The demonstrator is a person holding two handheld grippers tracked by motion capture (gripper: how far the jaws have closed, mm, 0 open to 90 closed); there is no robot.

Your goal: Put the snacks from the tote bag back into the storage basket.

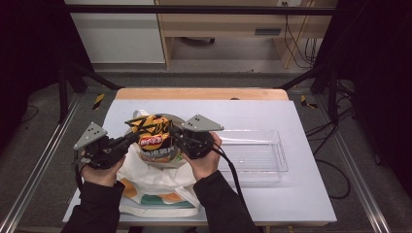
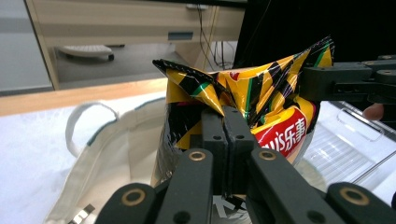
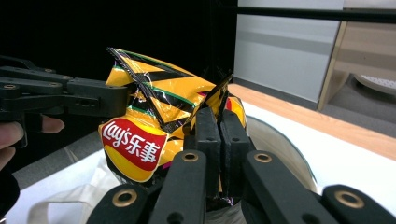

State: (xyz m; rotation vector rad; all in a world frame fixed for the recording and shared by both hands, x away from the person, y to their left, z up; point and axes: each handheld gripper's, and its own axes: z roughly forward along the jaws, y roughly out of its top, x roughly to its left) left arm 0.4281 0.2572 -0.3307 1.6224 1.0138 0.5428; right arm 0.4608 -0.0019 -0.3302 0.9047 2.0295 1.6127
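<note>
While both jaws press together on crinkled foil, the left hand-held gripper [image 2: 224,135] pinches one top corner of a yellow-and-black chip bag [image 2: 266,107]. At the bag's other top corner, the right hand-held gripper [image 3: 219,135] is clamped on the foil in the same way, jaws tight w/ only foil between them. From the high view the 2 hand-held grippers [image 1: 127,141] [image 1: 176,133] face each other across the chip bag [image 1: 154,138], which is upright btwn them, red logo toward the person. Its lower part sits in the open mouth of a white tote bag [image 1: 150,187] lying on the desk [image 1: 301,194]. Just right of the right hand [image 1: 206,162] is a clear plastic tray [image 1: 257,155] on the white desk surface. Dark sleeves enter from the bottom edge.
</note>
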